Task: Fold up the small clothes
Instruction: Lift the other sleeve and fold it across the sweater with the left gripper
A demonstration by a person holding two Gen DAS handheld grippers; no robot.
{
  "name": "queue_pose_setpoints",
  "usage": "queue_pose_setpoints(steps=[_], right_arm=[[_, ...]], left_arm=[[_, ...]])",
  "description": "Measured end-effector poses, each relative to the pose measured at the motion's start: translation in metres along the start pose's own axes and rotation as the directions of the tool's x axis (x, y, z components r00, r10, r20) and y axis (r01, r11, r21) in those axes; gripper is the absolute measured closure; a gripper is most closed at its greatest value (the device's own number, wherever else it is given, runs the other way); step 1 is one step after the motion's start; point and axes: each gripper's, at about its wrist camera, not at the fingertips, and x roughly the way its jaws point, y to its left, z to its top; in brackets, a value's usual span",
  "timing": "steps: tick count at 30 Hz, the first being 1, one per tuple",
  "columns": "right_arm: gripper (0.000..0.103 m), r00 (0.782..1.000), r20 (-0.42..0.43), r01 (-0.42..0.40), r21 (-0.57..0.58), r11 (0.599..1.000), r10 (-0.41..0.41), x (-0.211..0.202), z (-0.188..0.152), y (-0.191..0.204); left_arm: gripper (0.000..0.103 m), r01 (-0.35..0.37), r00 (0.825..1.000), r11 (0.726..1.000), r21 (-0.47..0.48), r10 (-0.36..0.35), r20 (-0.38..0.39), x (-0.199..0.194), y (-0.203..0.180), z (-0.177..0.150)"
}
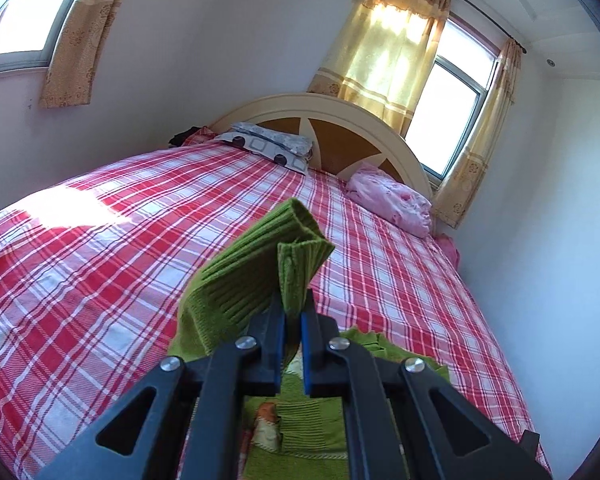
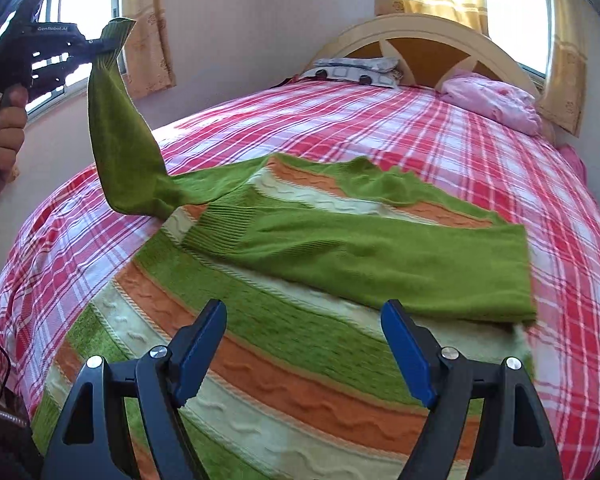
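The left gripper (image 1: pixel 291 316) is clamping a green sleeve cuff (image 1: pixel 296 248), lifting it toward ten o'clock above the striped sweater (image 2: pixel 300 344) lying on the plaid bed (image 2: pixel 480 152). The right gripper (image 2: pixel 304 348) is hovering, jaws apart. Laying the sleeve flat across the chest would suit best.

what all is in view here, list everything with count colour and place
sweater: 1, green with orange and cream stripes, flat on the bed, right sleeve folded across its body
left sleeve: 1, green, lifted off the bed by its cuff
bed sheet: 1, red and white plaid, covering the bed
headboard: 1, cream and brown, at the far end of the bed
patterned pillow: 1, grey and white, by the headboard
pink bundle: 1, pink, right of the pillow
curtains: yellow, at the windows
left gripper: 1, black with blue pads, shut on the cuff
right gripper: 1, black with blue pads, open above the sweater
hand: 1, holding the left gripper's handle
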Motion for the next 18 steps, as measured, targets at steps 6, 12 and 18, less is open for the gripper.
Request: queue_pose_setpoints(steps=[6, 12, 18], right_arm=[[0.023, 0.999, 0.025, 0.028, 0.060, 0.998, -0.029, -0.024, -0.016, -0.033], [0.023, 0.998, 0.047, 0.030, 0.121, 0.992, -0.036, -0.046, -0.032, -0.057], [0.023, 0.998, 0.050, 0.038, 0.141, 0.989, -0.045, -0.056, -0.048, -0.072]], left_arm=[[0.096, 0.067, 0.998, 0.997, 0.044, -0.067, 0.000, 0.007, -0.049, 0.005], [0.096, 0.116, 0.993, 0.990, 0.081, -0.116, -0.003, 0.014, -0.094, 0.012], [0.096, 0.161, 0.986, 0.985, 0.066, -0.158, -0.045, 0.027, -0.132, 0.006]])
